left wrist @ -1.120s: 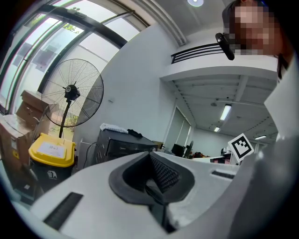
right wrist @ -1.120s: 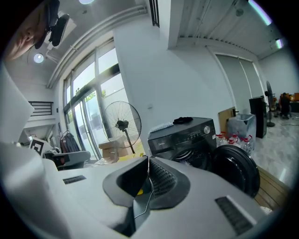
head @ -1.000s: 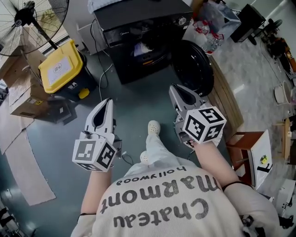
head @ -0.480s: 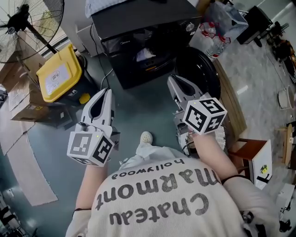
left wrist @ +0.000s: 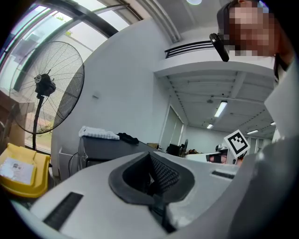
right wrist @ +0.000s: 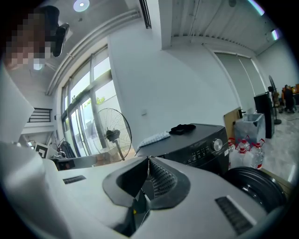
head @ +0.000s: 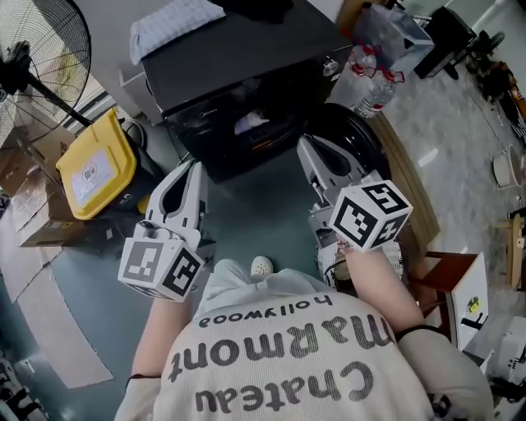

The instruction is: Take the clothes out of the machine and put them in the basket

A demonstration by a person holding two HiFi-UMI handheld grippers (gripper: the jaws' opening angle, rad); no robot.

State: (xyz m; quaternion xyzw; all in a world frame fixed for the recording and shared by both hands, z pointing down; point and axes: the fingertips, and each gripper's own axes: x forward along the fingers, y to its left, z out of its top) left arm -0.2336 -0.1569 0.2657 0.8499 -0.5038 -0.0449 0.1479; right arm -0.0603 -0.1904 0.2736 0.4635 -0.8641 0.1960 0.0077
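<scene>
**Q:** State of the claws?
**A:** My left gripper (head: pixel 191 167) and my right gripper (head: pixel 306 146) are both clenched, pads pressed together, nothing between them. I hold them out ahead of me, one on each side of my shoe (head: pixel 261 266).

**Q:** The clothes?
**A:** Pale clothes (head: pixel 251 123) lie inside the black machine (head: pixel 246 70), visible through its open mouth. The round door (head: pixel 355 136) is swung out to the right, near my right claw. Neither claw touches the machine or the cloth.

**Q:** On top?
**A:** A white towel (head: pixel 174 23), with a dark garment (head: pixel 265 8) beside it. A yellow bin (head: pixel 90 164) stands left of the machine.
</scene>
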